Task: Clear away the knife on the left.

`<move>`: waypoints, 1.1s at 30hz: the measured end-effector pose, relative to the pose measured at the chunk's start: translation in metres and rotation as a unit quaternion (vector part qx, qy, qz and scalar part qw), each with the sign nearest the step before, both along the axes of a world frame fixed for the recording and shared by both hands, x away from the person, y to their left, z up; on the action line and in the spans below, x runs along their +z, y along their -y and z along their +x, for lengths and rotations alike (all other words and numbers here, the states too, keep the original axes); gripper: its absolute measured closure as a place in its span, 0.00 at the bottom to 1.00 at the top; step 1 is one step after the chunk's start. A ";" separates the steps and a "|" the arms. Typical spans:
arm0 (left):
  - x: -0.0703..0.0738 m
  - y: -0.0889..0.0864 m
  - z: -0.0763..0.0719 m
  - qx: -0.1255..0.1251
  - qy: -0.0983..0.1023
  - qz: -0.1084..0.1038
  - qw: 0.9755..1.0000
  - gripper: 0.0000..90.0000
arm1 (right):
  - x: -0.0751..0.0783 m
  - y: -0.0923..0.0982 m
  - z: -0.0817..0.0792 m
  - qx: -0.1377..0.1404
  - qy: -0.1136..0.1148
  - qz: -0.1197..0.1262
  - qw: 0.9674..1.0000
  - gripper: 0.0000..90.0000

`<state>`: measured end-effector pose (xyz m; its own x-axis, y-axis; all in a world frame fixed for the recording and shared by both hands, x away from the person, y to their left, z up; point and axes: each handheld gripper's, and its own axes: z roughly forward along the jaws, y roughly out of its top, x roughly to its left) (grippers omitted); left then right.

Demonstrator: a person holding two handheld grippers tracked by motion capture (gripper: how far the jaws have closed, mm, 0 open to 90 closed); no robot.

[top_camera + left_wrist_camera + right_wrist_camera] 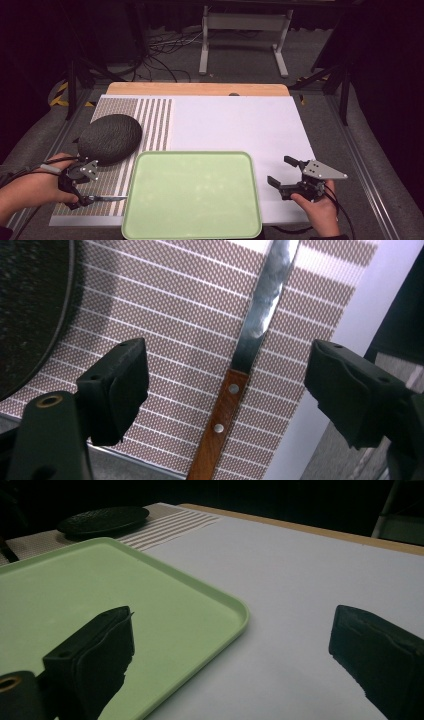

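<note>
A knife with a wooden handle [220,425] and a steel blade [260,315] lies on a striped woven placemat [165,310]. My left gripper [230,385] hangs over it with its jaws wide, one on each side of the handle, and neither pad touches it. In the high view the knife [107,198] lies at the front left, and the left gripper [80,196] is at its handle end. A pale green tray [192,195] sits empty at the front centre. My right gripper [279,170] stands open to the right of the tray, with nothing between its jaws [240,650].
A dark textured round plate [110,138] rests on the placemat [150,125] behind the left gripper, and its rim [30,300] shows in the left gripper view. A white mat [235,125] covers the table's middle and right. A wooden edge [200,89] runs along the back.
</note>
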<state>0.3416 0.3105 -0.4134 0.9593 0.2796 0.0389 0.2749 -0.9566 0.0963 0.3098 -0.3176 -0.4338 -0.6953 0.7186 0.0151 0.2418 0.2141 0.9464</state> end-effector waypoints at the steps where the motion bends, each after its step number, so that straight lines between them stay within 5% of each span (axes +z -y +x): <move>1: -0.002 0.000 0.000 -0.009 -0.001 0.007 1.000 0.25 | 0.000 0.000 0.000 0.000 0.000 -0.001 1.000 0.06; 11: -0.014 0.000 0.005 -0.073 -0.013 0.038 0.997 0.42 | 0.000 0.000 0.000 0.005 0.000 -0.002 1.000 0.07; 18: -0.019 -0.001 0.004 -0.105 -0.030 0.073 0.991 0.58 | 0.000 0.000 0.000 0.007 0.001 -0.002 1.000 0.07; 28: -0.023 0.000 0.001 -0.130 -0.042 0.101 0.985 0.85 | 0.000 -0.001 0.000 0.010 -0.001 -0.003 1.000 0.07; 33: -0.023 -0.001 0.002 -0.132 -0.045 0.098 0.985 0.86 | 0.000 -0.002 -0.001 0.016 -0.004 0.006 1.000 0.07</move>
